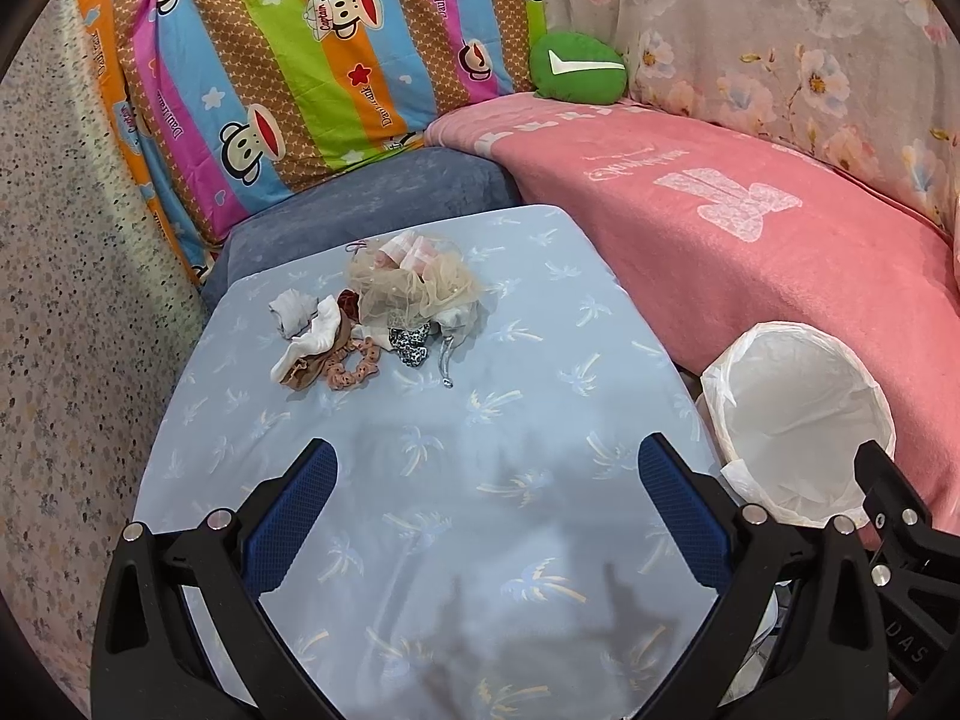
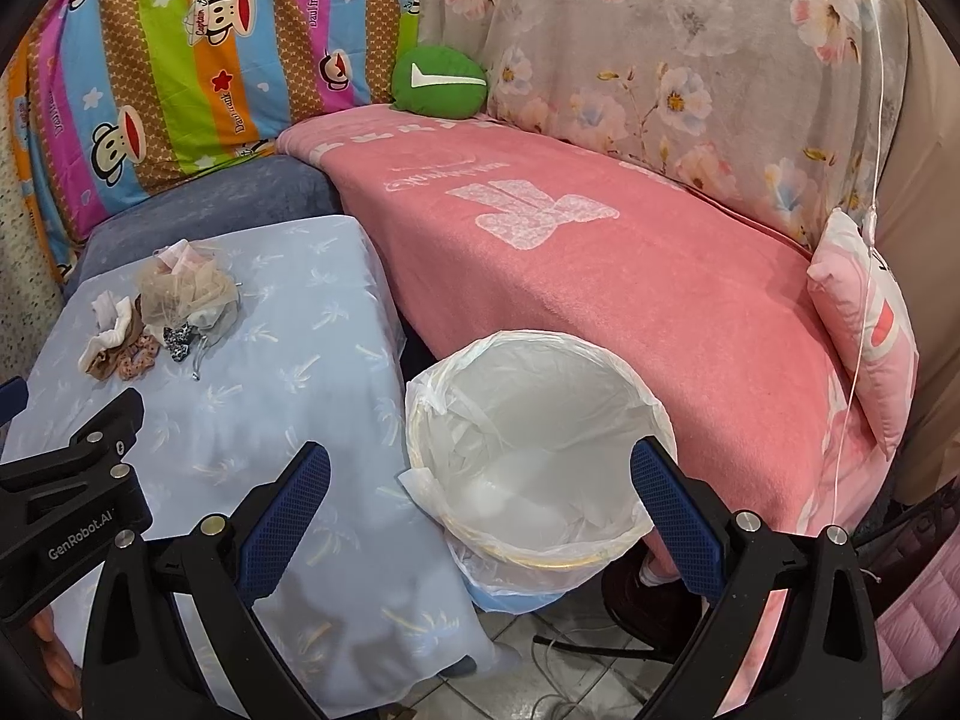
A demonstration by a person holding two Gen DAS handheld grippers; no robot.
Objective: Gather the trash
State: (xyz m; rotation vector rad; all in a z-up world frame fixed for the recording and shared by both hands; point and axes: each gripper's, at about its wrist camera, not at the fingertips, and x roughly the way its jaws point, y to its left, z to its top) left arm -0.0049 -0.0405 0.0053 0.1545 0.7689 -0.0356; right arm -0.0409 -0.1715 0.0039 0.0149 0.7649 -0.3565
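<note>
Both grippers, left gripper (image 1: 486, 498) and right gripper (image 2: 480, 501), gape wide, empty. Trash pile (image 1: 372, 312) upper centre; lined bin (image 2: 528, 444) below right gripper (likely staged for drops).

Bare blue cloth (image 1: 456, 420) before the scrap pile (image 1: 372, 312), lined bin (image 2: 528, 450) mouth unobstructed, pink sofa (image 2: 600, 276) crowding behind

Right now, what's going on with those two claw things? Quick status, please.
Left gripper open, empty. Right gripper open, above lined bin. Trash pile untouched on table. Path clear.
</note>
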